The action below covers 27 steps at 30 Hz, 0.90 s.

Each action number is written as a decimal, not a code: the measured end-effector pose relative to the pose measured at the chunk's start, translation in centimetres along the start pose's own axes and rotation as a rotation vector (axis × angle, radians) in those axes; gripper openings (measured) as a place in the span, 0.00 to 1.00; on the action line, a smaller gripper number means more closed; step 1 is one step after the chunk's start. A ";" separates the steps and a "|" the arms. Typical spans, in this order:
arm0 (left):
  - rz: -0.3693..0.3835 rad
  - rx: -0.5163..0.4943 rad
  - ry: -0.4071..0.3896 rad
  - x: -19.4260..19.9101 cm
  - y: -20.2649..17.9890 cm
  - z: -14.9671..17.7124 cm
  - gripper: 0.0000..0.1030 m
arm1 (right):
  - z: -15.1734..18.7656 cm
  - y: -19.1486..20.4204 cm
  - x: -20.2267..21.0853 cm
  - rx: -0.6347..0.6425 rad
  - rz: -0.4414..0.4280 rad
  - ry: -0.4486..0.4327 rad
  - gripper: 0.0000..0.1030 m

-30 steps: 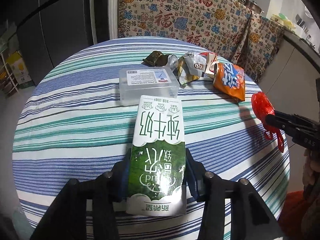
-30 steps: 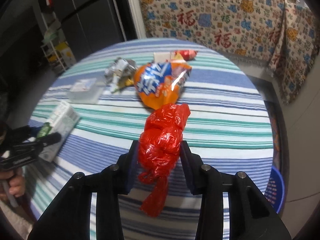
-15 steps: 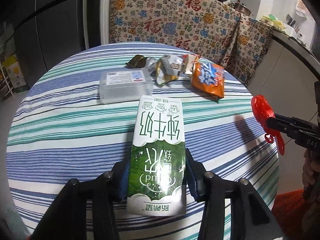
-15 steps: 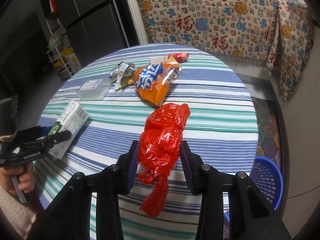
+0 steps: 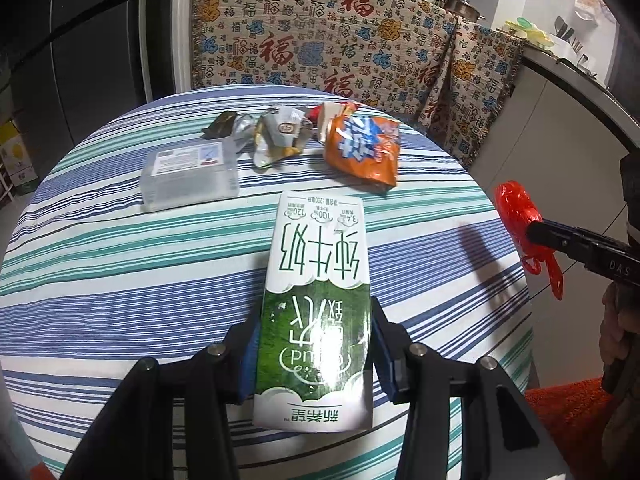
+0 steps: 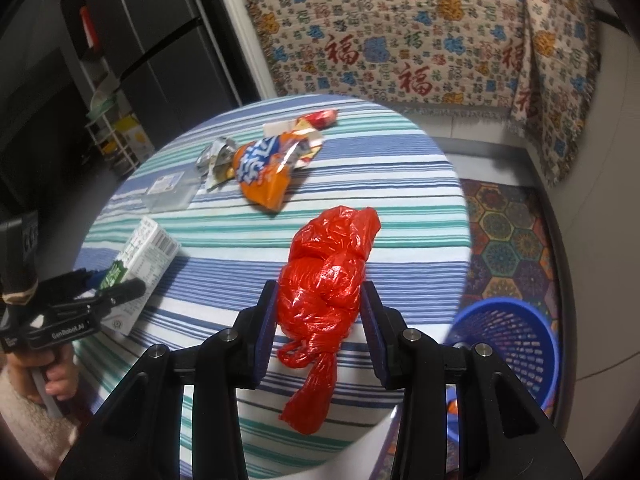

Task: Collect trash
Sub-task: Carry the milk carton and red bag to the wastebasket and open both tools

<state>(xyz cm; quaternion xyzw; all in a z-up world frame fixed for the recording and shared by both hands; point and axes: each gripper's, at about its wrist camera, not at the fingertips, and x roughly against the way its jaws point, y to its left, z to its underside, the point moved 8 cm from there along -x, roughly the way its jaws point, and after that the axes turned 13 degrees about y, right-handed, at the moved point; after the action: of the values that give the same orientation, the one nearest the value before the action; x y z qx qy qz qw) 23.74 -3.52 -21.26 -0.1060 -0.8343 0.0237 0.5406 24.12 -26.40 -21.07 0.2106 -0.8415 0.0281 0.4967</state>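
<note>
- My left gripper [image 5: 314, 344] is clenched on a green-and-white milk carton [image 5: 316, 312]; both pads press the carton's lower sides and it sticks out forward past the fingertips, above the table.
- From the right wrist view I see that same carton [image 6: 138, 266] held clear of the cloth, with a hand [image 6: 52, 376] wrapped around the left tool's handle at the lower left.
- My right gripper [image 6: 320, 320] is clamped on a knotted red plastic bag [image 6: 326, 280]; the bag bulges between the pads and its tied tail hangs down below them.
- In the left wrist view that bag [image 5: 516, 212] shows at the right edge, beyond the table's rim, pinched in the black fingers.
- The round table [image 5: 120, 264] wears a blue, teal and white striped cloth.
- On its far half I see a clear plastic box [image 5: 188, 174] with a label, lying flat.
- Just beside the box sit crumpled silver wrappers [image 5: 280, 136], and next to those an orange snack bag [image 5: 362, 148], opened and flattened.
- A small dark wrapper [image 5: 222, 125] lies at the far side of the silver ones.
- A blue mesh waste basket [image 6: 508, 344] stands on the floor to the right of the table, below and right of the red bag.
- A patterned cloth [image 6: 420, 40] with red characters hangs behind the table.
</note>
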 end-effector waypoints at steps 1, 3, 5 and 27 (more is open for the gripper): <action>0.005 -0.004 0.001 0.0 -0.5 -0.1 0.46 | 0.1 -0.3 0.2 -0.005 0.001 -0.004 0.40; 0.010 -0.015 -0.002 0.2 -1.4 -0.2 0.46 | 0.2 -1.0 0.7 -0.020 0.000 -0.010 0.40; 0.015 -0.032 -0.006 0.3 -2.6 -0.4 0.46 | 0.5 -1.9 1.1 -0.033 0.004 -0.014 0.40; 0.183 -0.258 0.020 -2.2 -22.7 -4.2 0.46 | 4.2 -16.2 6.0 -0.249 0.173 -0.030 0.40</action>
<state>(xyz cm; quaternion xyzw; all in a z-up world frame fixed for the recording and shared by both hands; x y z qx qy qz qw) 25.03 -26.41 -17.98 -0.2504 -0.8119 -0.0358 0.5262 24.39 -44.16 -20.72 0.0745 -0.8607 -0.0368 0.5023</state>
